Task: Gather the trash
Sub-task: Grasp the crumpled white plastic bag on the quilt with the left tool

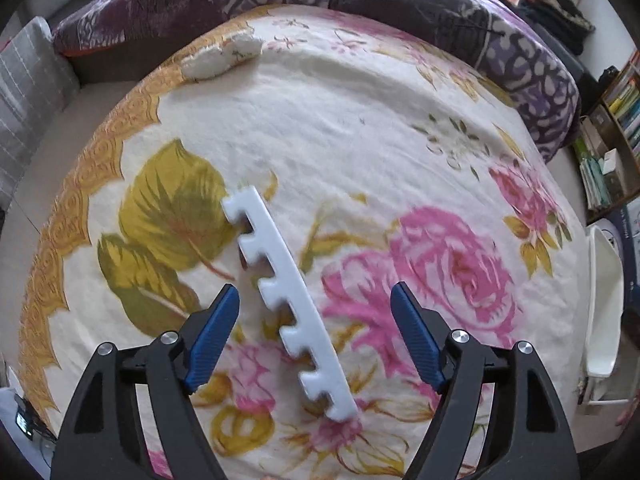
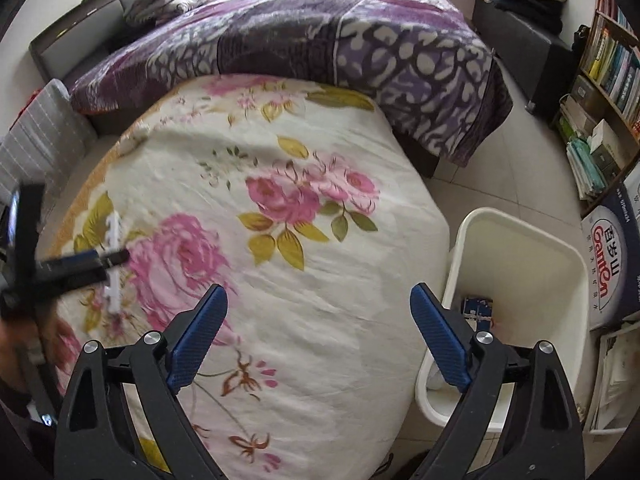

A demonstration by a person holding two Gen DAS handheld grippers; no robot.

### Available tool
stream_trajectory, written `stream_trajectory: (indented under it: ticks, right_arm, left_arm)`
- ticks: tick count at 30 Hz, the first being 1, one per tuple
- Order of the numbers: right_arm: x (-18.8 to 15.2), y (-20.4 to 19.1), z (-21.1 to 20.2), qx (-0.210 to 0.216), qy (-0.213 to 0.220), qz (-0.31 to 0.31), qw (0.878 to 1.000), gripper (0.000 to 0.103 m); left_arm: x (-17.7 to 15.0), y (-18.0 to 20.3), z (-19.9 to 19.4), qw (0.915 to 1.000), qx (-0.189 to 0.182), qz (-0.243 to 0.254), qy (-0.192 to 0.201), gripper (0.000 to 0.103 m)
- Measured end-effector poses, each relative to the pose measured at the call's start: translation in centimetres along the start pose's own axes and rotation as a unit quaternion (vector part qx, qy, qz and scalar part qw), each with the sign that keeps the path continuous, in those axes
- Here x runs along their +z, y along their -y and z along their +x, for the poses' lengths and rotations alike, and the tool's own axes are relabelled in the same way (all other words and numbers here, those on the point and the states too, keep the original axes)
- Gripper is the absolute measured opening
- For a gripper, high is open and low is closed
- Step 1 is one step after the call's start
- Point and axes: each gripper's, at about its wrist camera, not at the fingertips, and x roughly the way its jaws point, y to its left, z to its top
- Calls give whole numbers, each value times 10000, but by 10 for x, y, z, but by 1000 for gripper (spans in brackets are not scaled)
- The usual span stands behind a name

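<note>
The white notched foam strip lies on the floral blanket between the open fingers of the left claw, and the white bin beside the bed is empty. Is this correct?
One thing is wrong: the white bin is not empty. The right wrist view shows a dark blue item at its bottom. The white notched foam strip does lie on the floral blanket between the open left claw.

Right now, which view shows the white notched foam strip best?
The left wrist view: the white notched foam strip lies large on the floral blanket, between the open left gripper fingers. The right wrist view shows it small, blurred, partly hidden behind that gripper.
</note>
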Motion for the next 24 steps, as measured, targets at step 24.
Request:
stream_trajectory:
  ticks: [24]
  right_arm:
    - [6,-20,44,503,7,-810,9954,93]
  left_arm:
    - [177,-63,88,9798,1587,1004,693,62]
